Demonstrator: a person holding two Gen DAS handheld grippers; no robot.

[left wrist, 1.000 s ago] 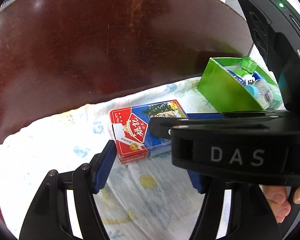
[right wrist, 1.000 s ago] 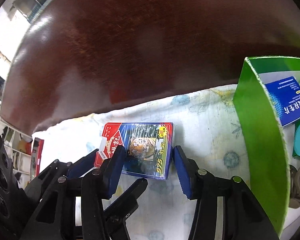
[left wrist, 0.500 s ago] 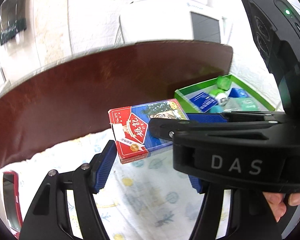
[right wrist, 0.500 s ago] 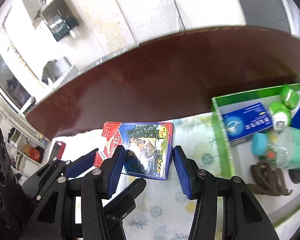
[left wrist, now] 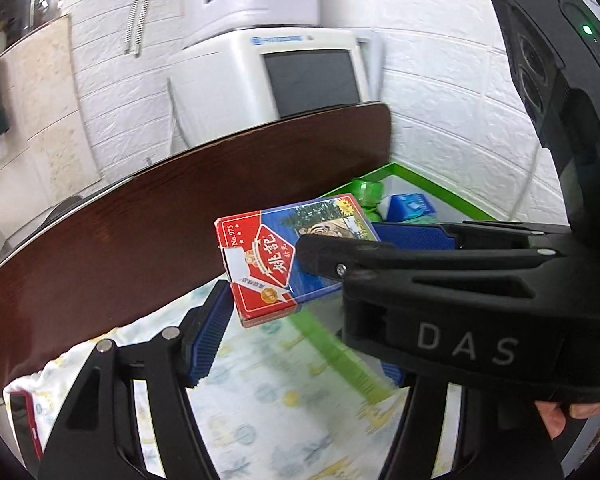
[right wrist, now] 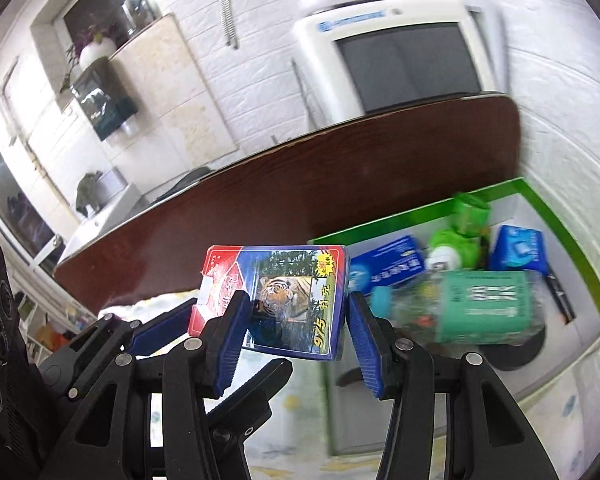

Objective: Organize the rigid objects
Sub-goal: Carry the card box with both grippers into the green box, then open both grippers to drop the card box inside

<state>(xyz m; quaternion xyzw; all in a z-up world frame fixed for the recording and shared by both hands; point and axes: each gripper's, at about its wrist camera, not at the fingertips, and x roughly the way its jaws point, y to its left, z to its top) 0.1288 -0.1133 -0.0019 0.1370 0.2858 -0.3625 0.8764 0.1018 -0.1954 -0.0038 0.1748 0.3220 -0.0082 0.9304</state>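
Observation:
A red and blue playing-card box [right wrist: 284,300] with a tiger picture is held in the air by my right gripper [right wrist: 296,340], shut on its sides. In the left wrist view the card box [left wrist: 276,264] hangs in front, with the right gripper's body crossing over it. My left gripper [left wrist: 296,340] is open with nothing between its blue pads [left wrist: 208,340]; its right pad is mostly hidden. The green-walled bin [right wrist: 560,236] lies right of the card box and below it, with boxes and bottles inside.
In the bin are a blue box [right wrist: 388,268], a smaller blue box [right wrist: 520,248], green-capped bottles [right wrist: 460,232] and a teal-labelled bottle [right wrist: 480,304]. A patterned cloth [left wrist: 276,412] covers the brown table [left wrist: 120,240]. A red item [left wrist: 24,420] lies at the cloth's left edge.
The right gripper has lifted the card box off the cloth and carried it up and toward the green bin. Both cameras have tilted up, showing the wall and the white appliance.

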